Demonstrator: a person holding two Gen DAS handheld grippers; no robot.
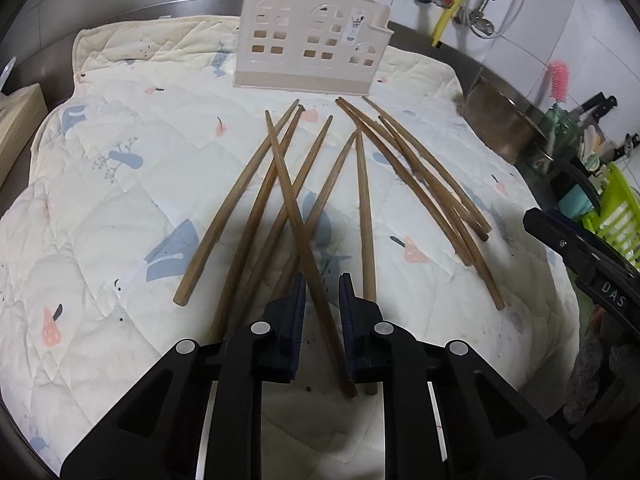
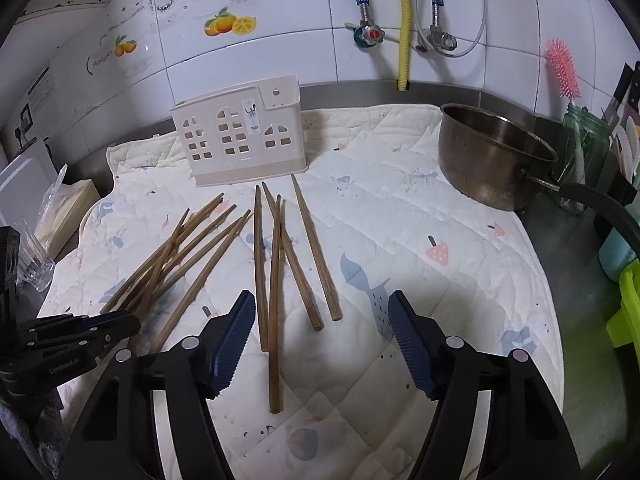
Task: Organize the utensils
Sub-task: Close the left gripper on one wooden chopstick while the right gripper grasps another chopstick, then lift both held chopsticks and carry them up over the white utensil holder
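Several brown wooden chopsticks point(image 1: 362, 184) lie scattered on a quilted mat point(image 1: 120, 208), also in the right wrist view point(image 2: 276, 272). A cream house-shaped utensil holder point(image 1: 312, 40) stands upright at the mat's far edge; it also shows in the right wrist view point(image 2: 240, 140). My left gripper point(image 1: 322, 288) is low over the left group, its jaws narrowly apart on either side of one chopstick point(image 1: 308, 256), not clamped. My right gripper point(image 2: 322, 308) is wide open and empty, above the near ends of the right group. The left gripper shows in the right wrist view point(image 2: 92, 332).
A steel saucepan point(image 2: 492, 152) stands on the mat's right corner. A glass jar with a pink brush point(image 2: 580, 152) and a green rack point(image 2: 624, 312) are at the right. A wooden box point(image 2: 68, 208) and glass point(image 2: 36, 264) sit left. Pipes and valves point(image 2: 372, 32) line the tiled wall.
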